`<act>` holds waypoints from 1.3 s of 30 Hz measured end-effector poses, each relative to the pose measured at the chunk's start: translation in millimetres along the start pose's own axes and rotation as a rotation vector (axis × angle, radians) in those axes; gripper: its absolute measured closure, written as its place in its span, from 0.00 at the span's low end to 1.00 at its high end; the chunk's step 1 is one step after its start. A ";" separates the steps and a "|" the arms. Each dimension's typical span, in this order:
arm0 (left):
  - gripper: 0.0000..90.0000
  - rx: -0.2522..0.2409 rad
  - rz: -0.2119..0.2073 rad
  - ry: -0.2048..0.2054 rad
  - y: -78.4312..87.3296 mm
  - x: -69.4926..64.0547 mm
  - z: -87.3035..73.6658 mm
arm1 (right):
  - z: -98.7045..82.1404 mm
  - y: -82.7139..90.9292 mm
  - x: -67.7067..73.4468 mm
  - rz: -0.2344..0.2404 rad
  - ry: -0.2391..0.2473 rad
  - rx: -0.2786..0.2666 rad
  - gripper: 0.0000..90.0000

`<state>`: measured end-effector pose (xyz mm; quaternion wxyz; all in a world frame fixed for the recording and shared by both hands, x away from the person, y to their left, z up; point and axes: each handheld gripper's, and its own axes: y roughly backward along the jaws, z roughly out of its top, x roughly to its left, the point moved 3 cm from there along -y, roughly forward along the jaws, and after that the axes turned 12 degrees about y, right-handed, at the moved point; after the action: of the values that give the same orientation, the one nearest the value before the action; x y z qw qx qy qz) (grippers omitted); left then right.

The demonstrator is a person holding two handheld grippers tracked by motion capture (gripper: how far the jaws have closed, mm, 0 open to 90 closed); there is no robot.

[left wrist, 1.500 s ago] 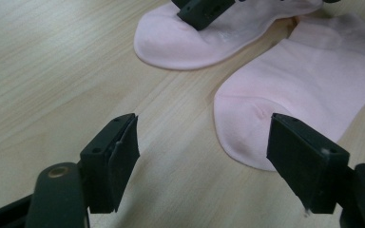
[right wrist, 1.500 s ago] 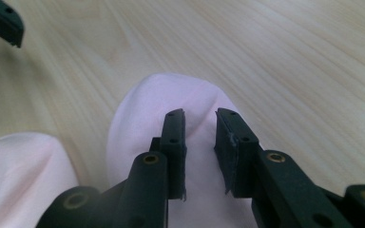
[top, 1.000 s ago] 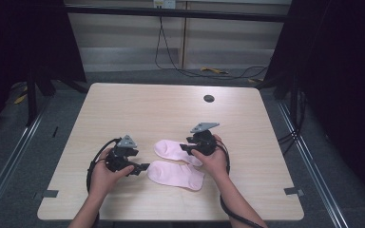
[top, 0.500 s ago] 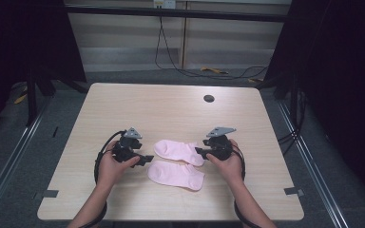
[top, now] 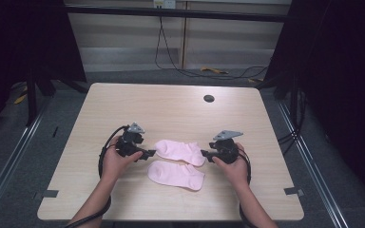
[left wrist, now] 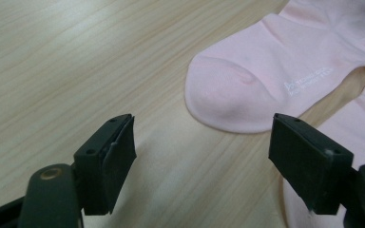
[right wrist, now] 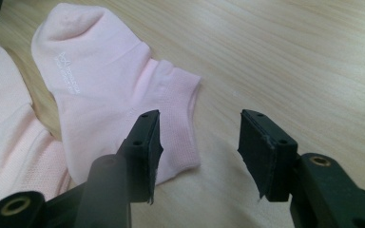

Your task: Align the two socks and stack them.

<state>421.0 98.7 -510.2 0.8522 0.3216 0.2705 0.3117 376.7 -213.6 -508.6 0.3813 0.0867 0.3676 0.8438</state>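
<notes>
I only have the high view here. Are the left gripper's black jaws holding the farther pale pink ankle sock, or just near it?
Observer: Just near it. In the left gripper view the left gripper is open, with bare light wooden table between its jaws. The toe of the farther pale pink ankle sock lies just ahead of them.
Operator: And the right gripper?
Observer: The right gripper is open too, and its jaws have just been opening. One jaw stands over the sock's ribbed cuff, but nothing is pinched.
Operator: Any marking on that sock?
Observer: Small white lettering is printed on its foot part.
</notes>
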 end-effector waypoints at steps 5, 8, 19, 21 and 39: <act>0.26 0.004 0.032 -0.013 -4.8 1.4 5.4 | -2.0 1.9 -2.3 -0.015 0.000 0.003 0.54; 0.27 0.002 0.037 -0.016 -6.4 1.2 7.2 | -3.3 2.6 -3.3 -0.021 -0.004 0.007 0.54; 0.40 0.007 0.072 -0.011 -18.2 0.3 12.6 | -6.3 3.2 -3.4 -0.031 0.009 -0.003 0.58; 0.41 0.008 0.076 -0.010 -19.2 0.2 13.0 | -6.2 2.4 -2.4 -0.036 0.014 -0.002 0.59; 0.47 0.027 0.125 -0.022 -24.9 0.9 12.5 | -7.2 -6.3 2.8 -0.033 0.025 0.008 0.61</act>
<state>438.7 79.6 -520.2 0.8295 0.3527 0.2446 0.3573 375.3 -212.9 -518.5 0.3901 0.0718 0.3768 0.8371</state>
